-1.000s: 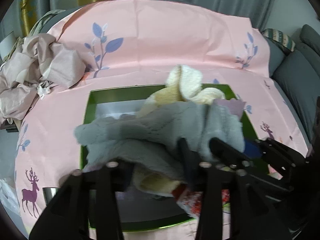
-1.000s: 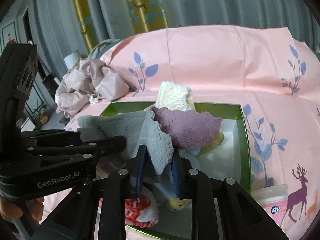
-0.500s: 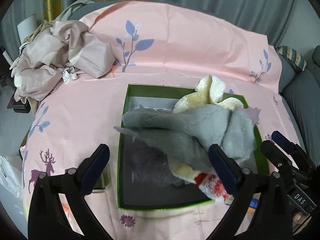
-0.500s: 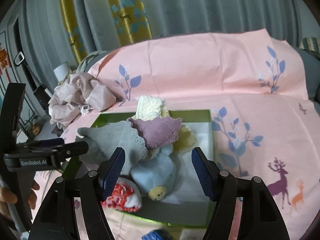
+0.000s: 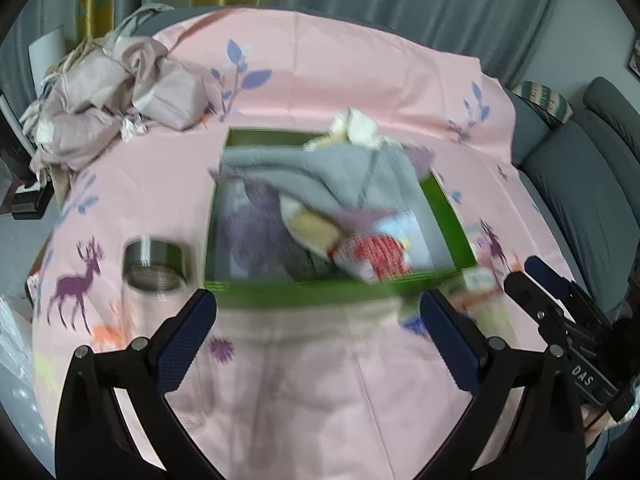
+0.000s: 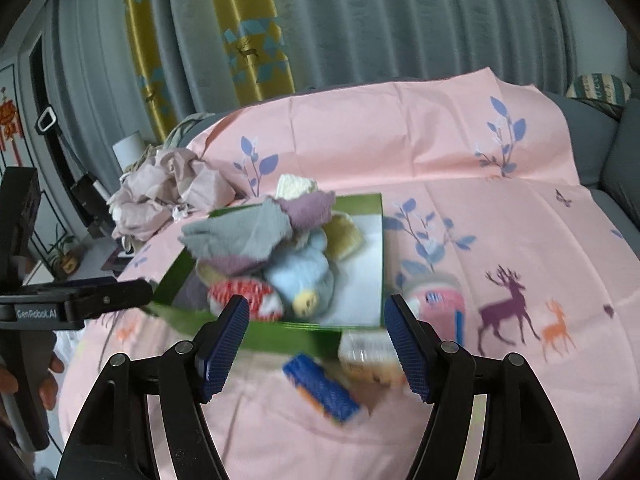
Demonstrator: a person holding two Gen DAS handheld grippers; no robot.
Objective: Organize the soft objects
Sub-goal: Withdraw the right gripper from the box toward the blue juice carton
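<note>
A green box [image 5: 444, 208] [image 6: 264, 332] on the pink cloth holds a pile of soft things: a grey towel [image 5: 320, 168] [image 6: 240, 232] on top, a purple cloth [image 6: 310, 206], a cream towel [image 5: 356, 126], a light blue plush [image 6: 304, 276] and a red and white item [image 5: 372, 254] [image 6: 240, 294]. My left gripper [image 5: 316, 322] is open and empty, pulled back in front of the box. My right gripper [image 6: 318, 330] is open and empty, also in front of the box. Each gripper shows at the edge of the other's view.
A metal lid [image 5: 156, 266] lies left of the box. A pink tub [image 6: 438, 306], a blue sponge [image 6: 324, 394] and a small packet [image 6: 370, 356] lie by the box's near right corner. Crumpled beige fabric [image 5: 108, 100] sits at the far left. A grey sofa [image 5: 592, 184] is at right.
Both grippers let go of the grey towel, opened wide and drew back from the box. The towel now rests on the pile.
</note>
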